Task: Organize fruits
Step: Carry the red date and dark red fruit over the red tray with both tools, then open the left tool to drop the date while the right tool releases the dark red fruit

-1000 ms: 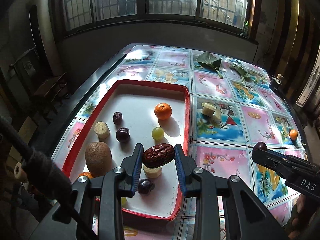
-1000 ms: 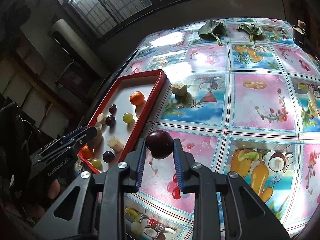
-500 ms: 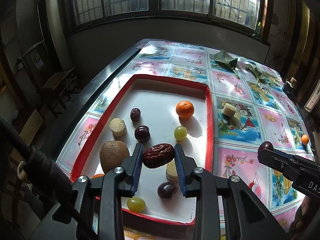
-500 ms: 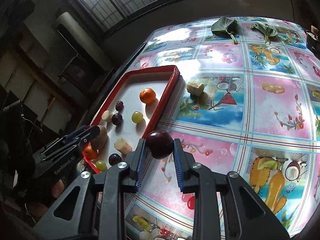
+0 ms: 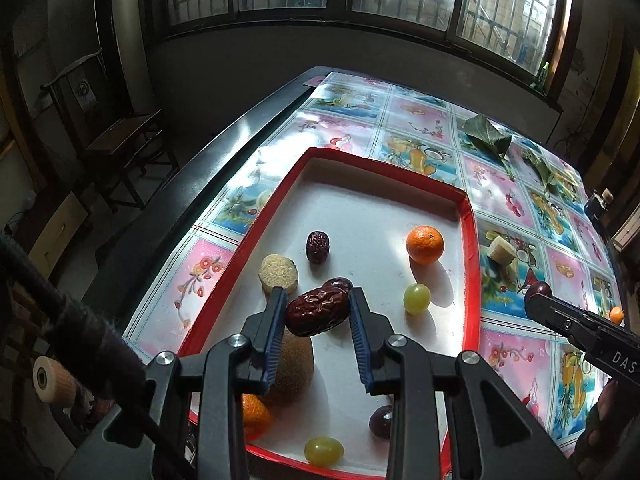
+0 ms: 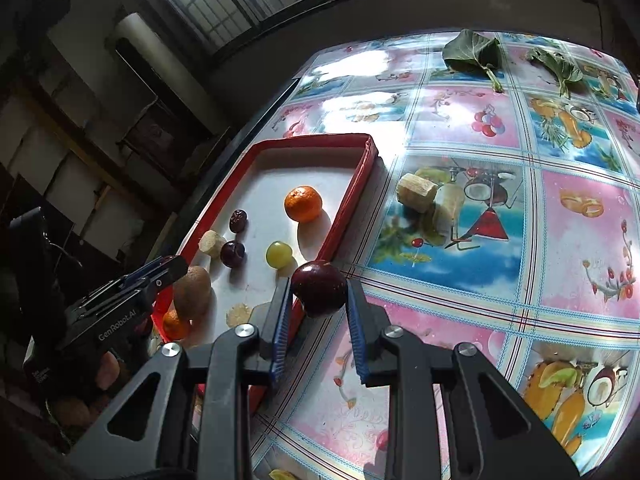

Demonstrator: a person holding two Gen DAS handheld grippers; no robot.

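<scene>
Left tool (image 5: 318, 314) pinches a red date (image 5: 318, 312) above the tray (image 5: 468, 264).

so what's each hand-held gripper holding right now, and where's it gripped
The left hand-held gripper pinches a red date by its two ends. The right hand-held gripper clamps a dark plum across its sides.

red tray (image 5: 472, 264), orange tangerine (image 5: 425, 245), green grape (image 5: 417, 298)

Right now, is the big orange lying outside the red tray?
No. In the left wrist view the big orange sits on the white floor inside the red tray.
</scene>
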